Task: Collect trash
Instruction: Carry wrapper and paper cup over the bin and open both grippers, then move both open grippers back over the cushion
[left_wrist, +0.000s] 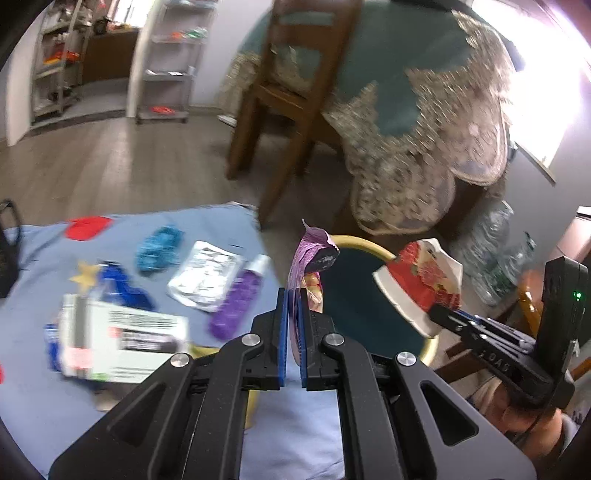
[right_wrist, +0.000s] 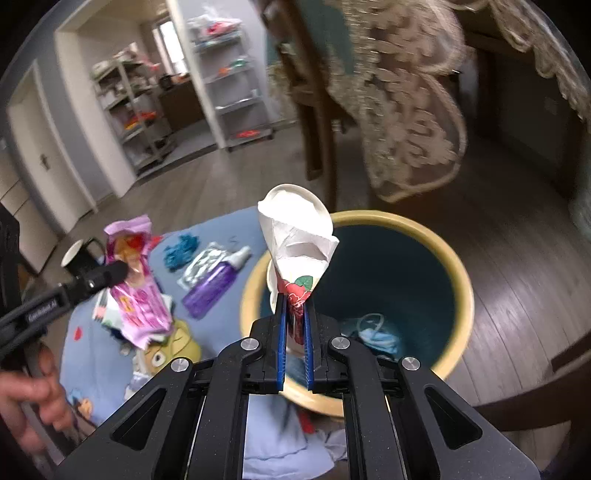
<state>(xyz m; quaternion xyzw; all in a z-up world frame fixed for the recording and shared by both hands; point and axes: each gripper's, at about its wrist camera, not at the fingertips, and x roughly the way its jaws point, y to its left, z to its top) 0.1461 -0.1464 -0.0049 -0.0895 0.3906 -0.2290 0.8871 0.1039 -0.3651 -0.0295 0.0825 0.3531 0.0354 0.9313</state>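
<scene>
Right wrist: purple bottle (right_wrist: 212, 286) lies beside bin (right_wrist: 466, 291).

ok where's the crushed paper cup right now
The crushed paper cup is pinched in the right hand-held gripper, held over the yellow-rimmed bin, right of the purple bottle.

Window (left_wrist: 546, 92) glare blown out upper right; motion blur throughout; fisheye bending, dark corners.
</scene>
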